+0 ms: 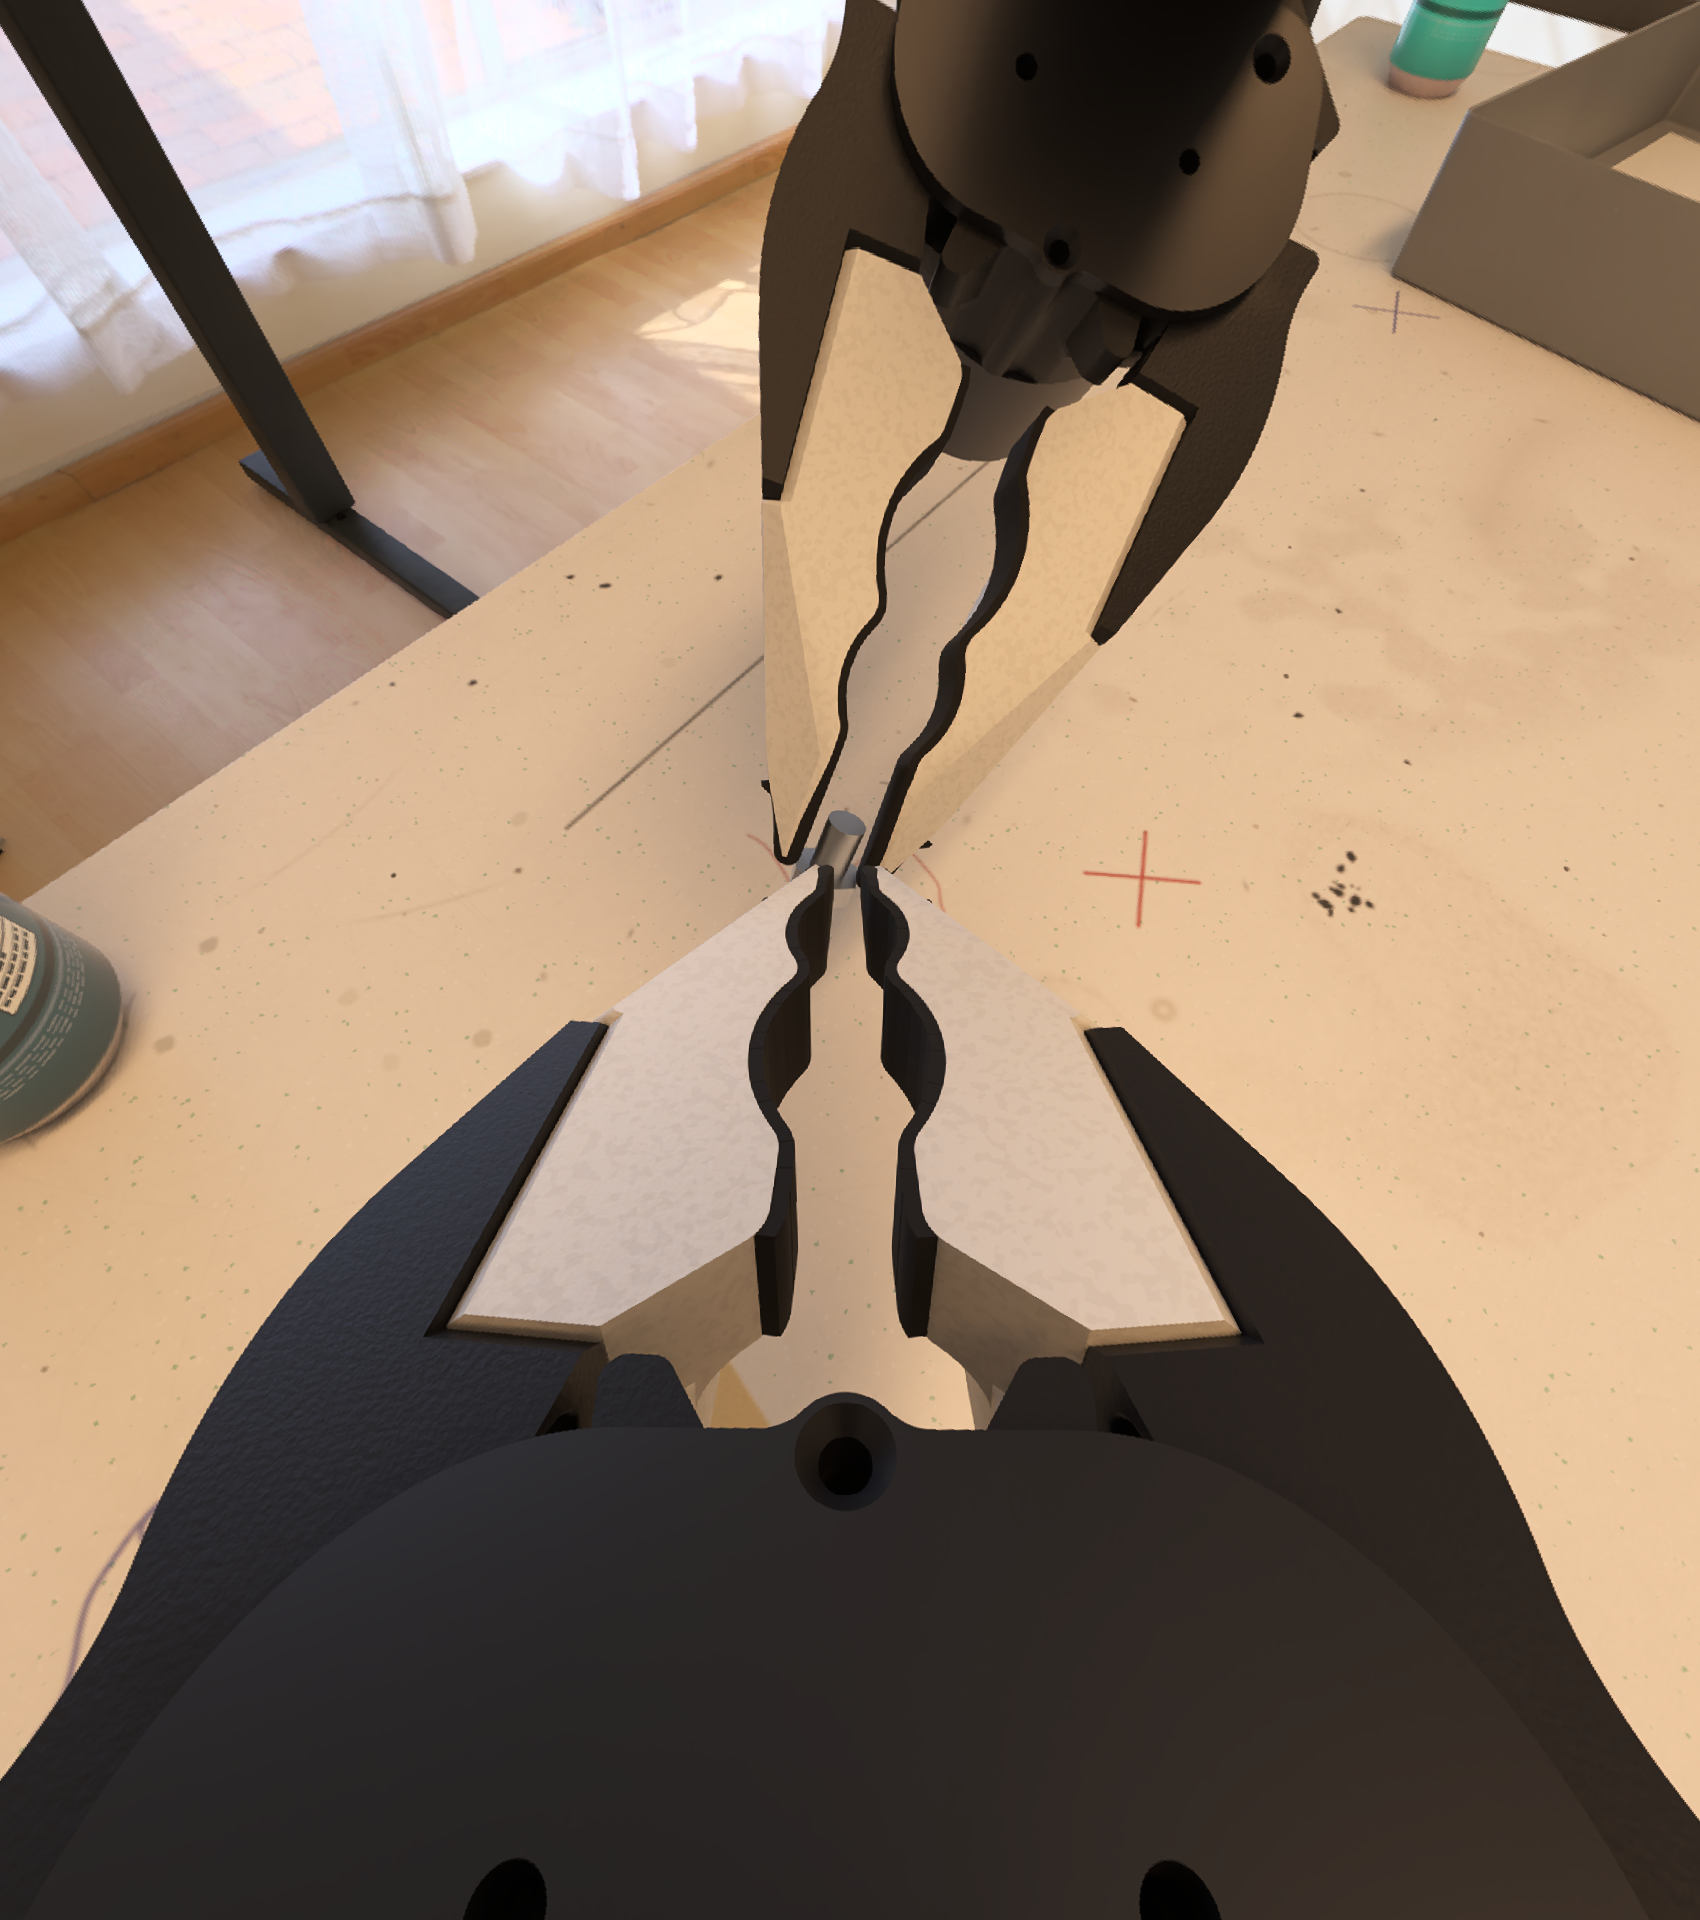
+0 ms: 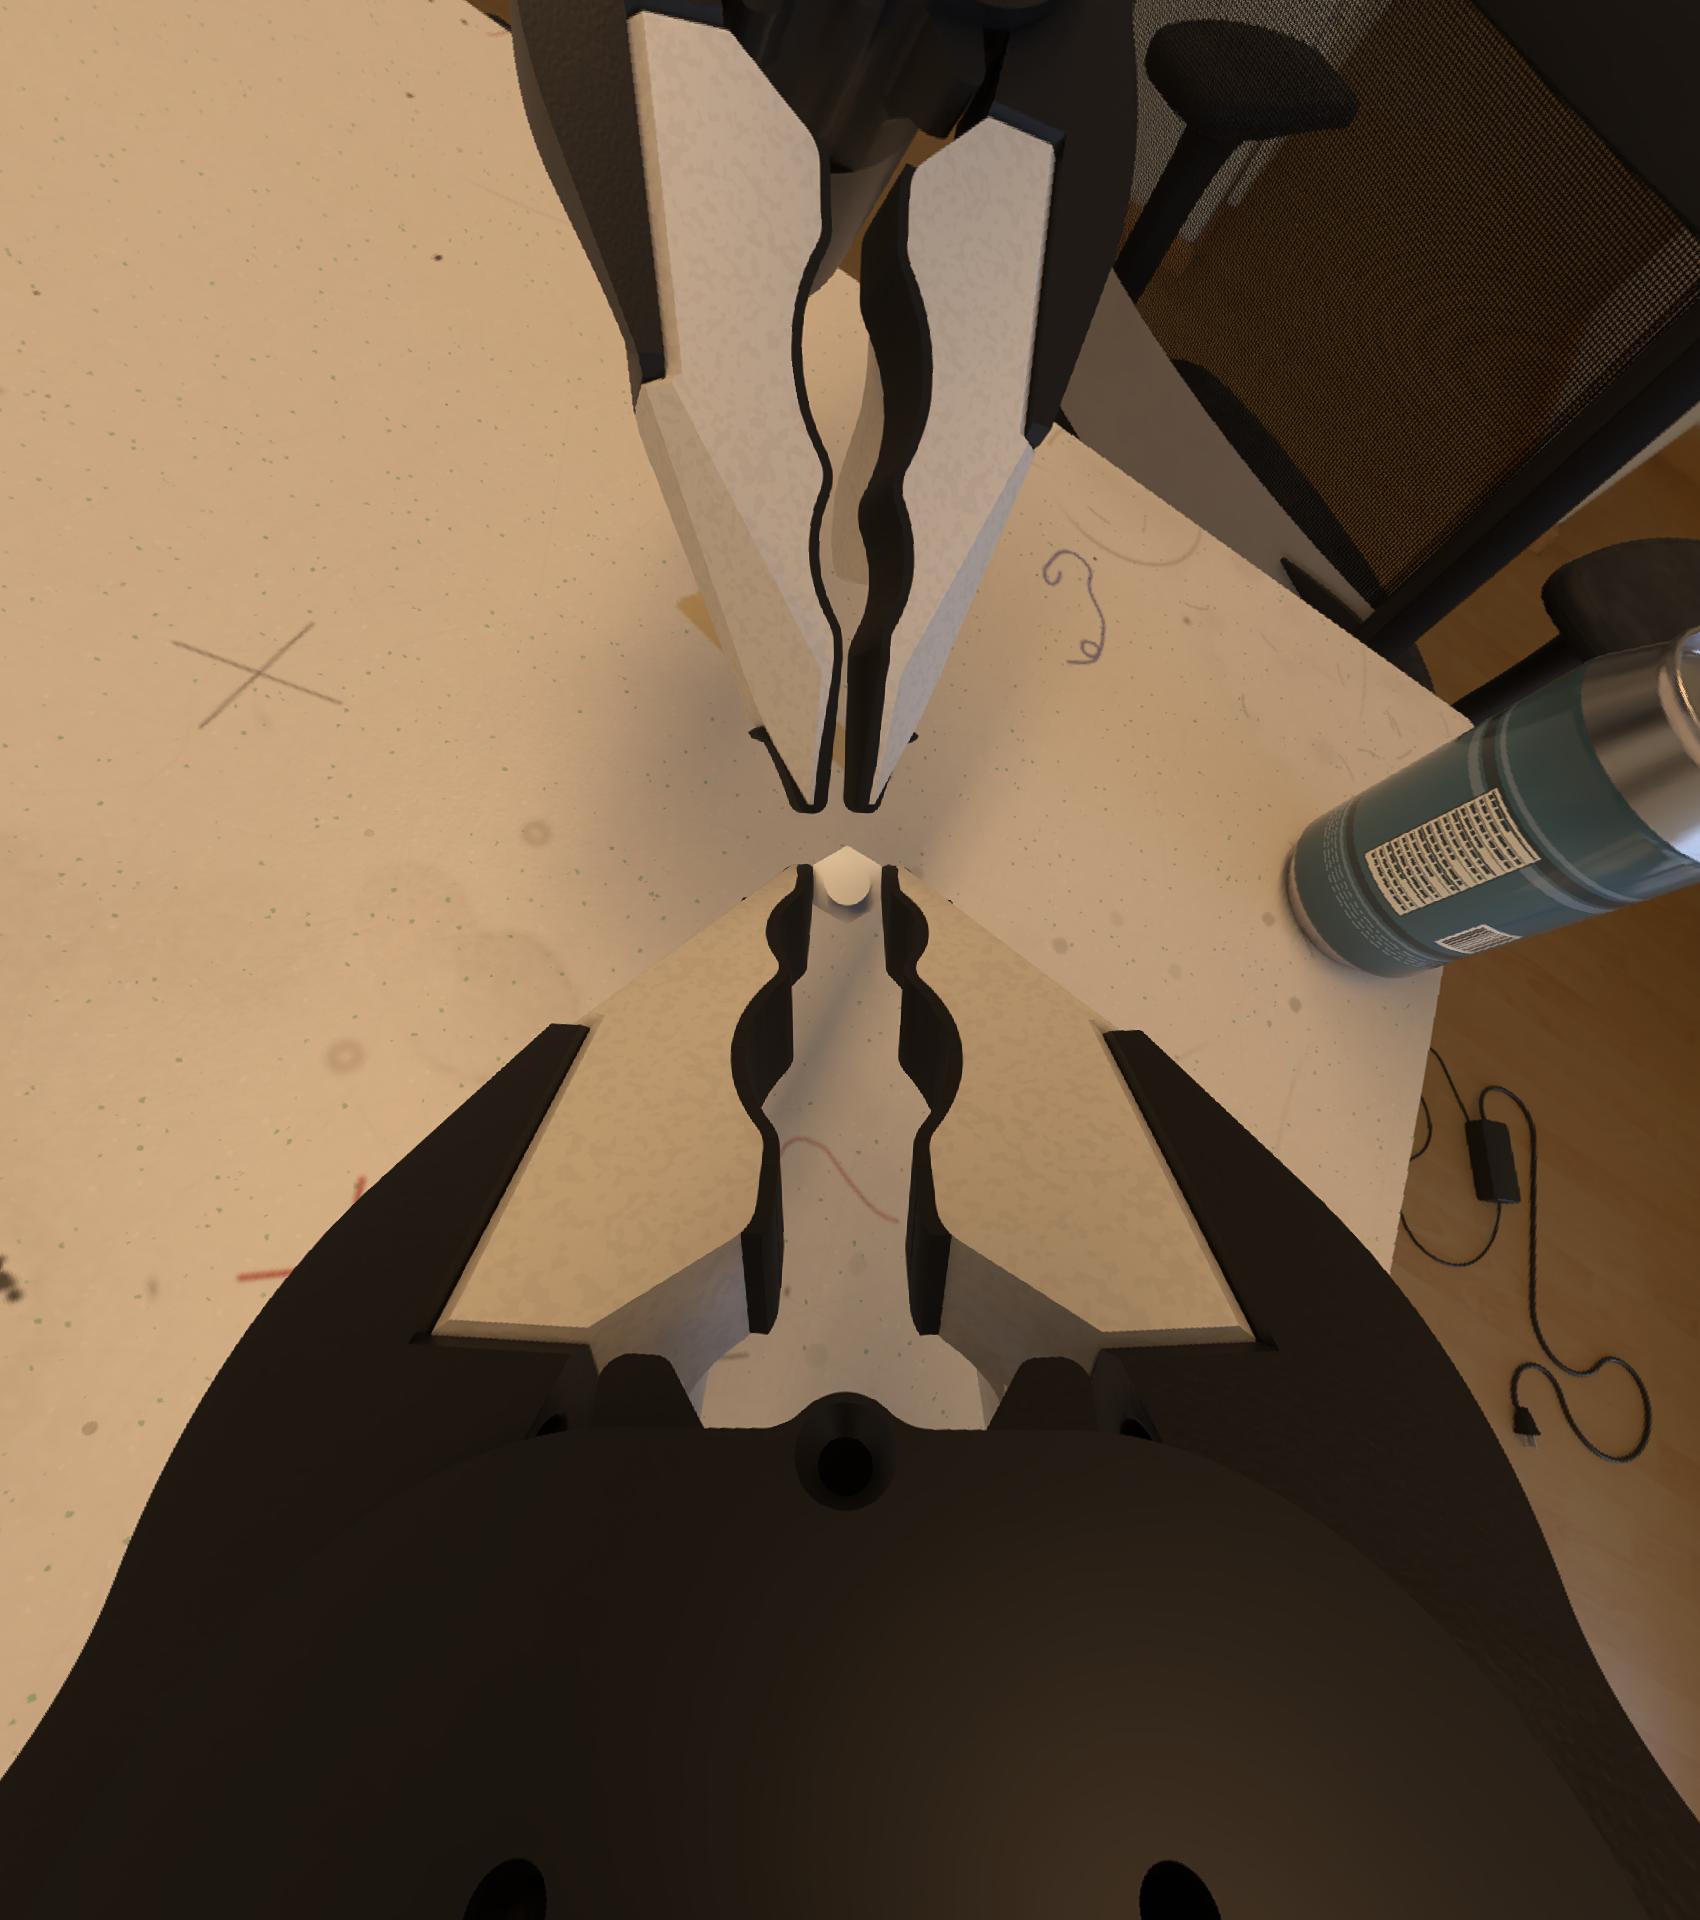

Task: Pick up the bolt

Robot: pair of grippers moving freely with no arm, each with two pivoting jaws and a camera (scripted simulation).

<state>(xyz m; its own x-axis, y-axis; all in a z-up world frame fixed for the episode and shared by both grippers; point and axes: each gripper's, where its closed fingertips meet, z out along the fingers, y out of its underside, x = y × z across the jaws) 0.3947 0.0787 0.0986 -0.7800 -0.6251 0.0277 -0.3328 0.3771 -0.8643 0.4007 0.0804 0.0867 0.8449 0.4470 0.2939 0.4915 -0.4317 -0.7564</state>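
The small grey metal bolt [image 1: 842, 844] stands on the speckled beige bench [image 1: 1345, 1143], clamped between the right gripper [image 2: 846, 881] tips; the left gripper [image 1: 844, 881], just beside it, has its jaws nearly together on nothing; a teal can [image 2: 1552, 800] lies far right.

Grey bolt [image 1: 842, 844], beige speckled table [image 1: 1345, 1143], teal can [image 2: 1511, 831], red cross [image 1: 1142, 878]

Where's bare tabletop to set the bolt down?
Free: the beige tabletop around the red cross mark, short of the grey open box; also around the grey pencil cross. Crowded: the centre, where both grippers' fingers meet at the small grey metal bolt, and the corner by the teal drink can.
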